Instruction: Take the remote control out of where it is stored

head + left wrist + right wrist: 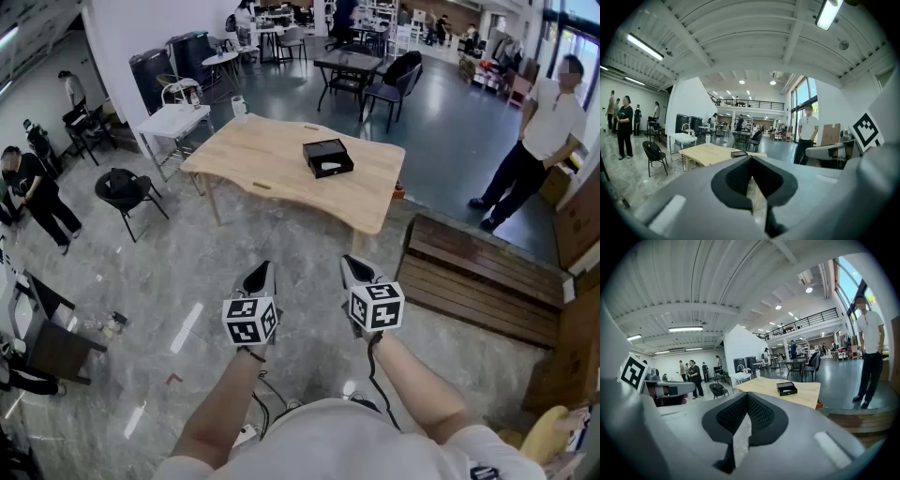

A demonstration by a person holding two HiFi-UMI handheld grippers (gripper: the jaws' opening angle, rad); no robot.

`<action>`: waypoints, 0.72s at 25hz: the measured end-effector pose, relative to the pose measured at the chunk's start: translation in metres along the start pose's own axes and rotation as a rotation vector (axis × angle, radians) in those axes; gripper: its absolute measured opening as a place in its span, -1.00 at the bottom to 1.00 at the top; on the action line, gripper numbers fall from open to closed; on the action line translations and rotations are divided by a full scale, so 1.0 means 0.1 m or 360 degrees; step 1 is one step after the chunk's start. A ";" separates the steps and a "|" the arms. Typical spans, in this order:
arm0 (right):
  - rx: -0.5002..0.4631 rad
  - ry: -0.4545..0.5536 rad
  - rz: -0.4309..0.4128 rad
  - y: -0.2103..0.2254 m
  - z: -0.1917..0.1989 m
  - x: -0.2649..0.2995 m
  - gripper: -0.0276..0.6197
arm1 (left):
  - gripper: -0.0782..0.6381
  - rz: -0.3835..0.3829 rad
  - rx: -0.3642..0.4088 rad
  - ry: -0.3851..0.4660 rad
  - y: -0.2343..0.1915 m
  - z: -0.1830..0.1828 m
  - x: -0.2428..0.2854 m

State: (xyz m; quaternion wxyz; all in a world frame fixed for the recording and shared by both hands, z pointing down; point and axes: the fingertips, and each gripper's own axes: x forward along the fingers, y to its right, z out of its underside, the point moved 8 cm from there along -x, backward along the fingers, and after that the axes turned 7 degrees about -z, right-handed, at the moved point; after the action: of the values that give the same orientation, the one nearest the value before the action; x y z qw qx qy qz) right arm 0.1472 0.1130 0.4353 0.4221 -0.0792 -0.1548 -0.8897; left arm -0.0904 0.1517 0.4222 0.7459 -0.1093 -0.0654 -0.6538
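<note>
An open black box [328, 157] lies on a light wooden table [272, 155] a few steps ahead, with something pale inside it that is too small to identify. Both grippers are held low over the floor, well short of the table. My left gripper [262, 272] is shut with nothing in it, and my right gripper [350, 264] is shut and empty too. In the left gripper view the box [739, 153] shows just above the closed jaw tips. In the right gripper view the box [786, 388] sits on the table [808, 393], right of the jaws.
A person in a white shirt [544, 127] stands at the right beside a low wooden bench [478, 277]. A black chair [122, 187] and a white side table [173, 120] stand left of the table. Other people [33, 197] are at the far left.
</note>
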 end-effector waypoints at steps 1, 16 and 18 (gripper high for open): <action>0.0001 0.0000 0.0001 0.00 -0.01 0.01 -0.83 | -0.78 -0.0001 -0.0001 0.0001 -0.01 0.00 0.00; 0.0052 0.0014 0.0000 -0.09 0.00 0.17 -0.83 | -0.78 0.0002 -0.0016 -0.0006 -0.20 0.00 0.04; 0.0045 0.0012 0.0000 -0.12 0.00 0.20 -0.83 | -0.78 0.0005 -0.0019 -0.0006 -0.24 0.01 0.04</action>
State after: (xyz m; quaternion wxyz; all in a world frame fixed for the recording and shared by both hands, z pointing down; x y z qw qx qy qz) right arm 0.1253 0.1053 0.4384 0.4239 -0.0698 -0.1658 -0.8877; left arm -0.1131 0.1448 0.4258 0.7461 -0.1150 -0.0628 -0.6528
